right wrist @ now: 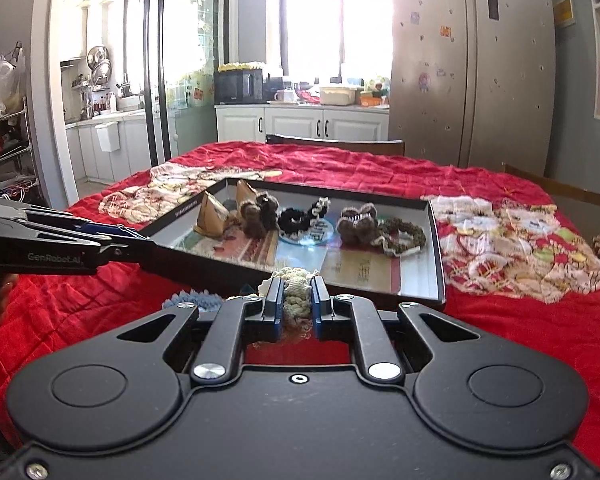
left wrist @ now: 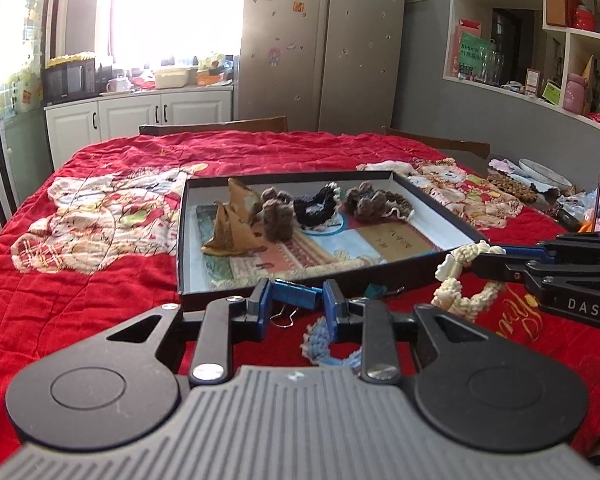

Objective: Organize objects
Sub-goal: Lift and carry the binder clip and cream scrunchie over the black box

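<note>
Two handheld grippers hover over a surface covered by a red quilted cloth [left wrist: 100, 280] with patchwork cartoon figures. Straight ahead of both lies a shallow black box [left wrist: 432, 210], rectangular, its long side running left to right, its near wall just beyond the fingers.

The left gripper [left wrist: 296, 306] has its blue-padded fingers clamped on a blue binder clip [left wrist: 296, 294], held crosswise, with its thin wire handles hanging down. The right gripper [right wrist: 296, 300] has its fingers pressed nearly together on a cream crocheted hair tie [right wrist: 294, 292], a soft, knobbly loop of thick yarn; in the left wrist view it dangles from the fingertips, off the cloth. Both held things sit just short of the box's near wall, so the coming move looks like a short carry forward and over that wall. The right gripper appears slightly nearer the box's open right half.

Inside the box, toward its far wall, stand two tan pyramid-shaped pouches [left wrist: 236, 220], fuzzy brown ties [left wrist: 276, 212], a black one with white trim [left wrist: 316, 204] and a brown-olive cluster [left wrist: 380, 202]. A light blue crocheted tie [left wrist: 320, 344] lies on the cloth below the left fingers.
</note>
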A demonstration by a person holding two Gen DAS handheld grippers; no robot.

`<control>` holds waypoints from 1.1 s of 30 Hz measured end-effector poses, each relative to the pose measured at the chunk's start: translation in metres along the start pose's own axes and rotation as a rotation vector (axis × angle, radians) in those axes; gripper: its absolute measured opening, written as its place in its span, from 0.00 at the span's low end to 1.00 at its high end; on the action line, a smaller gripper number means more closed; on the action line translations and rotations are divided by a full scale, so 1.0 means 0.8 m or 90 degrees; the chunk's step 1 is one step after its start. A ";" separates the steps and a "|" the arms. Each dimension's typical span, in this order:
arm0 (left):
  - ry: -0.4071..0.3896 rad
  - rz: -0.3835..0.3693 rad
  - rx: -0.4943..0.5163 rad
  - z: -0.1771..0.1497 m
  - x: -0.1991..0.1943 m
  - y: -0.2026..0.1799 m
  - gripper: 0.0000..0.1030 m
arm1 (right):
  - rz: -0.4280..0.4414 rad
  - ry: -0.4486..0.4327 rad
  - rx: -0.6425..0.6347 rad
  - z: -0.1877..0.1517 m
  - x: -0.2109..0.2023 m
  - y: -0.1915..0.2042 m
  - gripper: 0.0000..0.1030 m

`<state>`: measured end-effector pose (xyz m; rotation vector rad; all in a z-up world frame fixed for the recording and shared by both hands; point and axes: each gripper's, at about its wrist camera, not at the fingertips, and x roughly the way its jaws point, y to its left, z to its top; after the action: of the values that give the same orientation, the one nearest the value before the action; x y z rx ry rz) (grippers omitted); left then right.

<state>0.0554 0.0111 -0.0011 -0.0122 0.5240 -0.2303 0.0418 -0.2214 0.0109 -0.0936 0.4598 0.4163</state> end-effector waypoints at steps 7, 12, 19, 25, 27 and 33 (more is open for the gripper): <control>-0.018 -0.010 0.007 0.016 0.005 -0.007 0.30 | -0.006 -0.014 -0.012 0.012 0.001 0.001 0.13; -0.027 -0.017 0.010 0.026 0.010 -0.013 0.30 | -0.012 -0.022 -0.015 0.018 0.003 -0.001 0.13; -0.029 -0.020 0.010 0.042 0.029 -0.015 0.30 | -0.031 -0.027 -0.007 0.031 0.018 -0.012 0.13; -0.015 -0.016 0.014 0.054 0.059 -0.017 0.30 | -0.052 -0.018 0.015 0.040 0.050 -0.027 0.13; -0.006 -0.016 0.017 0.056 0.072 -0.018 0.30 | -0.055 -0.015 0.025 0.042 0.061 -0.032 0.13; 0.020 -0.014 0.029 0.059 0.109 -0.023 0.30 | -0.065 0.000 0.050 0.046 0.098 -0.048 0.13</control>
<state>0.1483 -0.0280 -0.0020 0.0301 0.5507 -0.2641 0.1363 -0.2207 0.0087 -0.0413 0.4688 0.2984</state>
